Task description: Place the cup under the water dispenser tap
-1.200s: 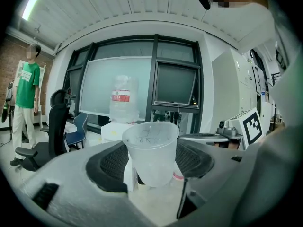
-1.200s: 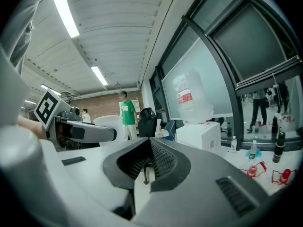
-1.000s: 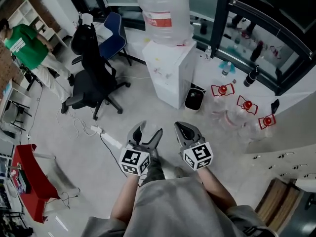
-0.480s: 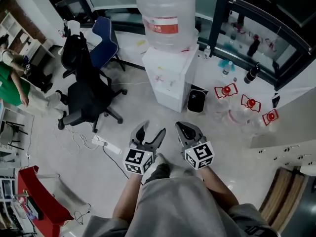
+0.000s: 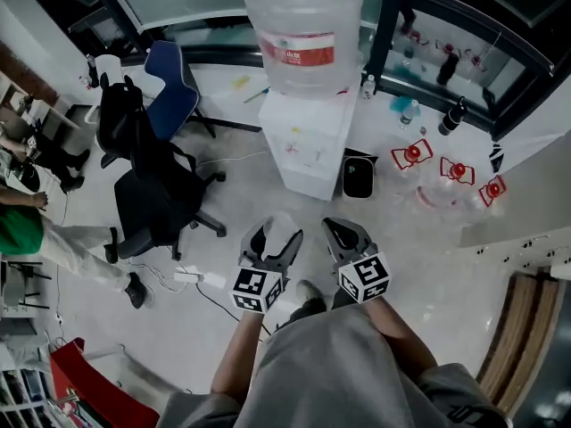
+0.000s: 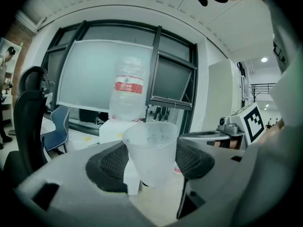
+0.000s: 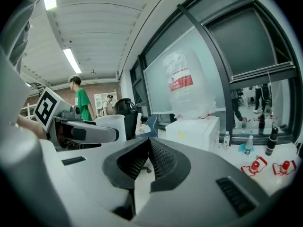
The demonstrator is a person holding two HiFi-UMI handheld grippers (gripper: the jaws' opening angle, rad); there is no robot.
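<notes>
A white water dispenser (image 5: 308,145) with a big clear bottle (image 5: 302,29) on top stands on the floor ahead of me. My left gripper (image 5: 272,237) is shut on a translucent plastic cup (image 5: 277,226), held upright, short of the dispenser. In the left gripper view the cup (image 6: 151,145) sits between the black pads (image 6: 110,162), with the dispenser (image 6: 116,129) behind it. My right gripper (image 5: 343,233) is beside it, shut with nothing in it. In the right gripper view its pads (image 7: 161,157) meet at the tips. The tap is not visible.
A black office chair (image 5: 147,194) and a blue chair (image 5: 169,87) stand left of the dispenser. A black bin (image 5: 359,178) sits at its right, with red-capped bottles (image 5: 451,172) beyond. A power strip with cable (image 5: 192,277) lies on the floor. A person in green (image 5: 27,230) is at the far left.
Both grippers have moved forward toward the dispenser, the cup still in the left one. The person in green has shifted down the left edge of the head view.
</notes>
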